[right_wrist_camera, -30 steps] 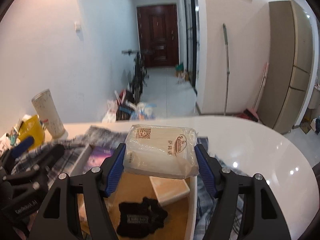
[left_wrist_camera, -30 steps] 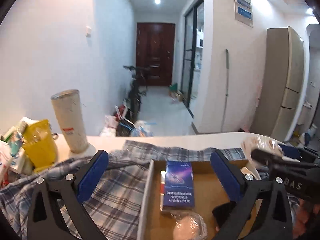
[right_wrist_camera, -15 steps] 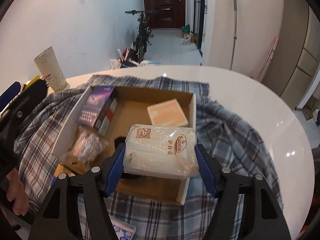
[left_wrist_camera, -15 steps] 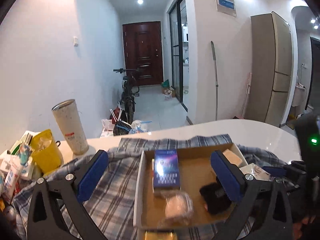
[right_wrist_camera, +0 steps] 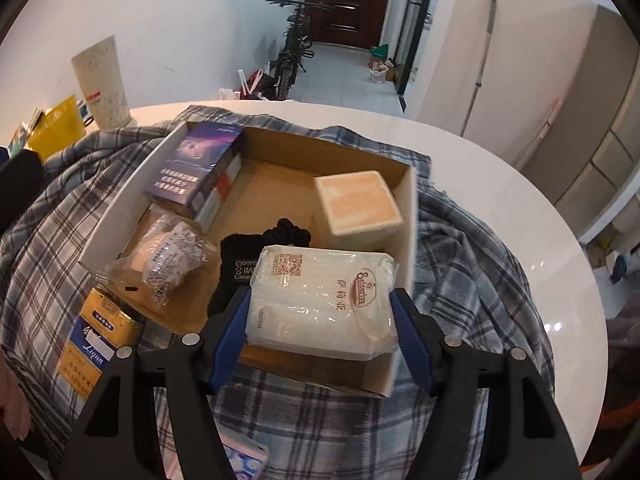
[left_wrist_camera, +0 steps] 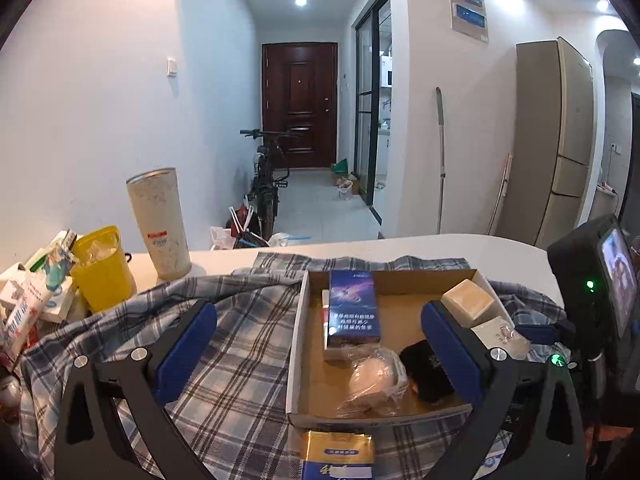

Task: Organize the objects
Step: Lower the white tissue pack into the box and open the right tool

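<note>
Your right gripper (right_wrist_camera: 320,316) clamps a tissue pack (right_wrist_camera: 320,300) above the box (right_wrist_camera: 408,216), likely to drop in; your left gripper (left_wrist_camera: 316,344) hangs open, empty.

Background, upper centre: dark red door (left_wrist_camera: 299,106) closing a tiled hallway, with a bicycle (left_wrist_camera: 267,178) parked before it. Left: white wall bearing a light switch (left_wrist_camera: 172,67). Right: a long-handled mop (left_wrist_camera: 441,152) leaning against the wall; tall beige cabinet (left_wrist_camera: 554,140) at far right. Ceiling spotlights (left_wrist_camera: 301,0) lit.
</note>
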`<state>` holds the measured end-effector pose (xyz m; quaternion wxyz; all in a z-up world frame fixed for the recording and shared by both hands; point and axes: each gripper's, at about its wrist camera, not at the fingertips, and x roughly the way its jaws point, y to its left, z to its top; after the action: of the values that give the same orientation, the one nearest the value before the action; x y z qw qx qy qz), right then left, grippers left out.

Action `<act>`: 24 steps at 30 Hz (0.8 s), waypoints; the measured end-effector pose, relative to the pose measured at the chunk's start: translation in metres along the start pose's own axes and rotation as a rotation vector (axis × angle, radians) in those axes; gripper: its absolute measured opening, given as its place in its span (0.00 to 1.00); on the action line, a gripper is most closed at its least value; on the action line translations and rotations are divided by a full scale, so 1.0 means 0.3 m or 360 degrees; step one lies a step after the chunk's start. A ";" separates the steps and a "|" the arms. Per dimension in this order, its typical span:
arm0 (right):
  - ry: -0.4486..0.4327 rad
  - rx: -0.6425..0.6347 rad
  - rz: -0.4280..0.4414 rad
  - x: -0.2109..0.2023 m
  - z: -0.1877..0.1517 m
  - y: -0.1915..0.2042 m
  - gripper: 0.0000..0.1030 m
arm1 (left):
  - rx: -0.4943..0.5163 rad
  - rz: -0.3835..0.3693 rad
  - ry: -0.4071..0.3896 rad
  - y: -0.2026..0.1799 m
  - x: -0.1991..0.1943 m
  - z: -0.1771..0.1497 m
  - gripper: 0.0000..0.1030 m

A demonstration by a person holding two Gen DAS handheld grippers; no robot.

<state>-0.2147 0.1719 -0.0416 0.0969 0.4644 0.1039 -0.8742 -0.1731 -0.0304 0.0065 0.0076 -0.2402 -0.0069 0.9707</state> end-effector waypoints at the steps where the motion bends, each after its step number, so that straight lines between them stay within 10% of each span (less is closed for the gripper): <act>1: 0.0029 0.0033 0.0055 0.016 0.003 0.002 0.66 | -0.0007 -0.0009 0.0000 0.006 0.004 -0.003 1.00; 24: 0.0008 0.0273 0.0154 0.004 -0.024 -0.091 0.70 | -0.0036 -0.0015 -0.0006 0.014 -0.003 -0.019 1.00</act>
<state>-0.2169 0.1999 -0.0440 0.0985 0.4777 0.0064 -0.8729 -0.1698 -0.0346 0.0020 0.0095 -0.2385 -0.0191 0.9709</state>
